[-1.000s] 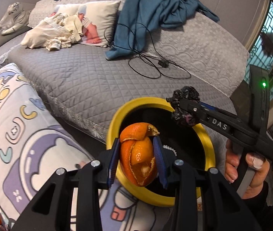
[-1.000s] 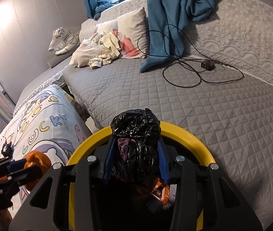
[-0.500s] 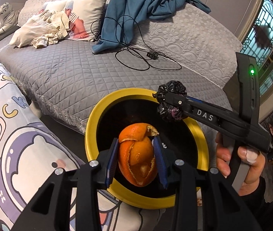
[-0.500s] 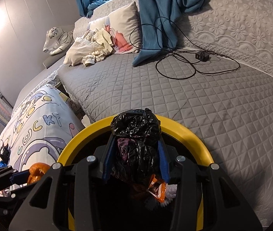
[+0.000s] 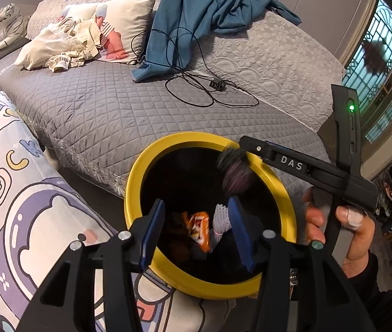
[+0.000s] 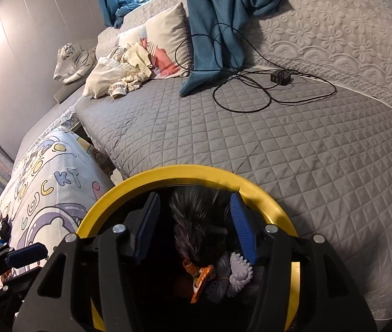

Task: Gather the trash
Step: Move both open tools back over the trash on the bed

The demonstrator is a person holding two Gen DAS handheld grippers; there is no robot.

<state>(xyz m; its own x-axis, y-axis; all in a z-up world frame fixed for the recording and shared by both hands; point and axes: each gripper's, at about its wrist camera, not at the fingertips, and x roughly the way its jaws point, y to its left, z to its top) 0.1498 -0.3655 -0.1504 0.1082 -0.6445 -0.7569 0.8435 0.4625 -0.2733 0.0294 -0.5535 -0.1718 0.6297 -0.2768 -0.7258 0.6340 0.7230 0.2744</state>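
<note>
Trash sits at the bottom of the yellow-rimmed bin (image 5: pixel 278 182): an orange wrapper (image 5: pixel 200 228) and a pale ribbed scrap (image 5: pixel 220 218) show against the dark inside. The left claw (image 5: pixel 196 232) hangs over the bin's near edge, its jaws having just been opening and now parted, with nothing between the blue pads (image 5: pixel 154 229). The right claw (image 6: pixel 194 229) hangs above the bin mouth, its jaws also having just been opening; a black plastic wad (image 6: pixel 198 227), blurred, lies between its pads (image 6: pixel 241 229) without either one pressing on it. From the left wrist view the same wad appears as a dark smear (image 5: pixel 236 171) just under the right claw's tip, above the bin opening. The bin stands beside a grey quilted bed (image 6: pixel 251 138) and next to a cartoon-print blanket (image 5: pixel 16 207). A black cable (image 6: pixel 251 88) lies coiled on the bed.
</note>
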